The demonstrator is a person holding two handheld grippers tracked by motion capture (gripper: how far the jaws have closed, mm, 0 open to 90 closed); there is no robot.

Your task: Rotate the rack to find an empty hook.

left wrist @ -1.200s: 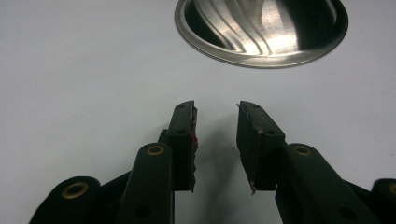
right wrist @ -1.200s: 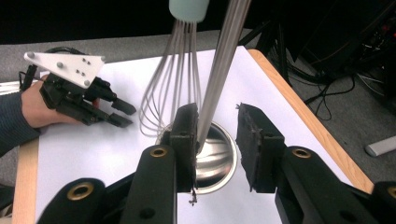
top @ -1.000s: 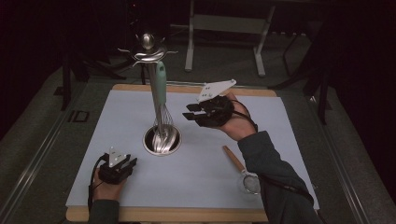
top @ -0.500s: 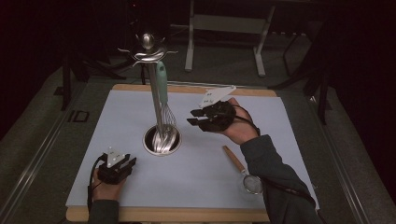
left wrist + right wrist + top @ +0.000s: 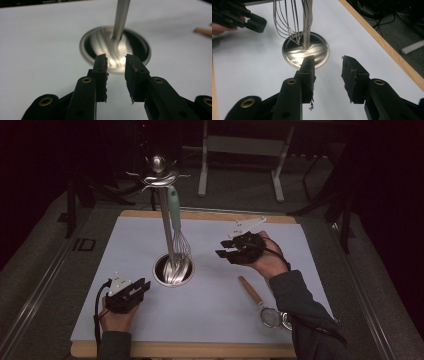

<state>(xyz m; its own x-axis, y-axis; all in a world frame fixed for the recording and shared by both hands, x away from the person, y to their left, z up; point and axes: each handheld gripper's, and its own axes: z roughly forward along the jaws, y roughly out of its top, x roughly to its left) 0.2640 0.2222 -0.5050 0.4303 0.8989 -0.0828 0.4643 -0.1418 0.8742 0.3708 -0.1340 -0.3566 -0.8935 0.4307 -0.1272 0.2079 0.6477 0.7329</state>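
A steel utensil stand point(image 5: 172, 270) rises from a round base point(image 5: 115, 48) on the white mat. A whisk point(image 5: 175, 212) with a mint handle hangs along its pole, wires point(image 5: 289, 20) just above the base point(image 5: 305, 52). My right gripper point(image 5: 223, 249) hovers right of the whisk, apart from it; its jaws point(image 5: 328, 62) have just been opening, with nothing between them. My left gripper point(image 5: 140, 287) sits low at the front left, pointing at the base. Its jaws point(image 5: 116, 62) have just been closing, still apart and with nothing between them.
A small strainer point(image 5: 271, 316) with a wooden handle point(image 5: 250, 290) lies on the mat at the front right, beside the right forearm. The mat point(image 5: 210, 320) rests on a wooden board, with dark floor and table legs beyond.
The right gripper has dropped and drawn back from the whisk toward the near side, its jaws wider. The left gripper has lifted slightly, its jaws narrower.
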